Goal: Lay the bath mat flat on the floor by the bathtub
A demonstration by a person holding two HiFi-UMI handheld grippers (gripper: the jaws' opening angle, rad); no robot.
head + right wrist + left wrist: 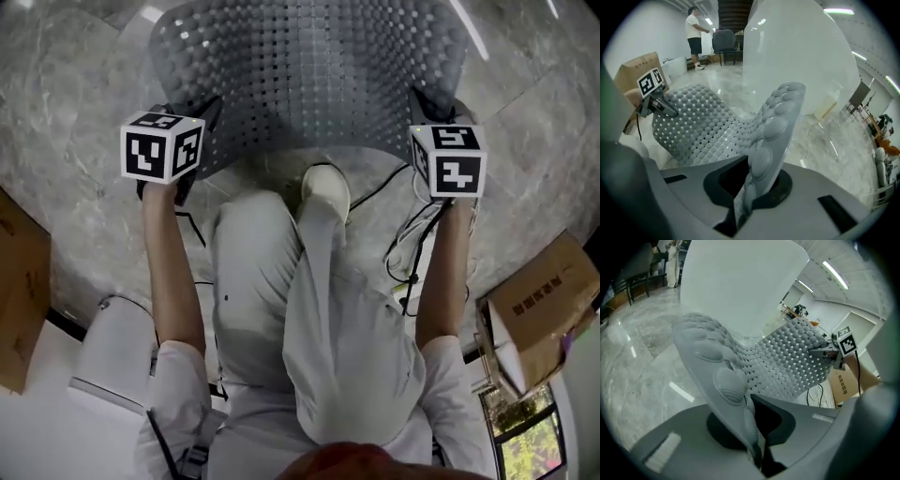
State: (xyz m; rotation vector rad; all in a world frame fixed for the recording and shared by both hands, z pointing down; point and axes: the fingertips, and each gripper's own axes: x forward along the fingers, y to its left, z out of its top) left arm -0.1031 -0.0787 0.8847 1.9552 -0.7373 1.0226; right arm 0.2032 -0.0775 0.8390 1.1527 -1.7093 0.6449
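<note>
A grey rubber bath mat (309,75) with studs and small holes hangs stretched between both grippers above the marble floor (66,122). My left gripper (202,116) is shut on its near left corner, and my right gripper (427,103) is shut on its near right corner. In the left gripper view the mat's edge (726,380) runs down between the jaws of the left gripper (752,441), with the right gripper (834,350) across the mat. The right gripper view shows the mat's edge (771,136) pinched in the right gripper (747,197). The white bathtub (797,61) stands behind the mat.
Cardboard boxes (548,295) (19,300) stand at both sides of the person holding the grippers. Black cables (412,244) lie on the floor by the person's shoe (326,192). Another person (695,35) and a chair (724,42) are far off.
</note>
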